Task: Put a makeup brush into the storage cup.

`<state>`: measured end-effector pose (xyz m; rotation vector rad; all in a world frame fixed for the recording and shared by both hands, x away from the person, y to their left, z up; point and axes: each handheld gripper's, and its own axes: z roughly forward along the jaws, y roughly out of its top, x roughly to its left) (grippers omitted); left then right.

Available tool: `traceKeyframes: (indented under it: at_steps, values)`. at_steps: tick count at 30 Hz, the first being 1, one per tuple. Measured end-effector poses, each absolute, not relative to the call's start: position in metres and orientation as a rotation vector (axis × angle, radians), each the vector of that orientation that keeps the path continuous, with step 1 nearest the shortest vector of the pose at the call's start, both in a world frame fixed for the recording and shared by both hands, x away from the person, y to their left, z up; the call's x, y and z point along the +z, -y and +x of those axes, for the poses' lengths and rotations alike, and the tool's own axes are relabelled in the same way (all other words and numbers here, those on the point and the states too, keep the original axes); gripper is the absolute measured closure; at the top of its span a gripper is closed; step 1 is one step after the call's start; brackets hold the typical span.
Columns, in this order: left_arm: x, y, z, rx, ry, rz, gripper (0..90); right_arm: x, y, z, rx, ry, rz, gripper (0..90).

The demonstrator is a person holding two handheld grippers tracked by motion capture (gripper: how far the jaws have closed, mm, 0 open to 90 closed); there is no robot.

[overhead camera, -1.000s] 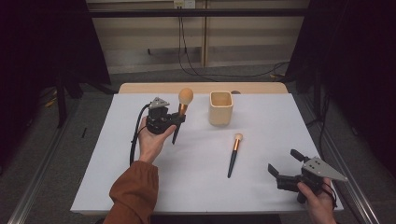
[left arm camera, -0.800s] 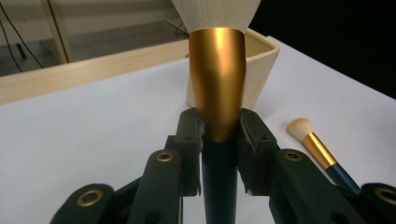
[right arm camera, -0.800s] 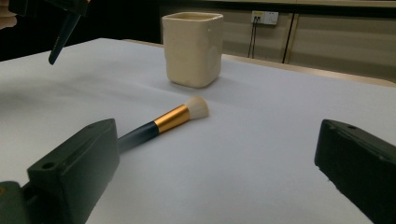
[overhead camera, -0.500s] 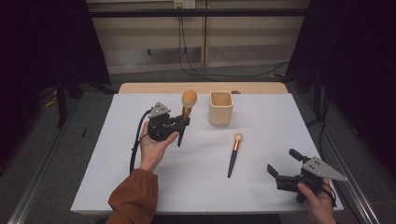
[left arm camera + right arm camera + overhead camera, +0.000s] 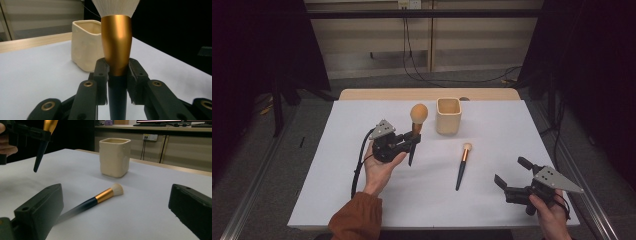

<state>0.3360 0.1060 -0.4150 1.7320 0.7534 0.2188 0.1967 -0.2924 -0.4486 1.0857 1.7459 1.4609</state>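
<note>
writing: I read none on brush or cup
brush: gold ferrule, dark handle, pale bristles, upright
my left gripper: clamped on brush
my right gripper: jaws apart

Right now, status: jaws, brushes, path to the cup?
Left gripper shut on big brush, held upright, off the table. Right gripper open, nothing in it. Small brush lying flat on table. Cup upright, nothing between it and the big brush.

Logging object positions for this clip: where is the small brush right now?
In the high view the small brush lies flat on the white table, right of centre, in front of the cream cup, bristles toward it.
</note>
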Motion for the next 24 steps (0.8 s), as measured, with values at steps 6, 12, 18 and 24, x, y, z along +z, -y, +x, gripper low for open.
traceKeyframes:
  at_steps: [6,12,18,24]
  values:
    - [-0.414,-0.099,0.318,0.238,-0.712,1.741,72.2,-0.447,0.285,0.198,1.485,-1.779,1.066,0.0]
    - [-0.407,-0.094,0.306,0.222,-0.669,1.730,72.2,-0.438,0.271,0.200,1.544,-1.814,1.009,0.0]
    - [-0.405,-0.089,0.300,0.204,-0.645,1.727,72.3,-0.429,0.250,0.209,1.620,-1.857,0.967,0.0]
    - [-0.404,-0.084,0.295,0.195,-0.633,1.721,72.3,-0.418,0.230,0.222,1.707,-1.878,0.934,0.0]
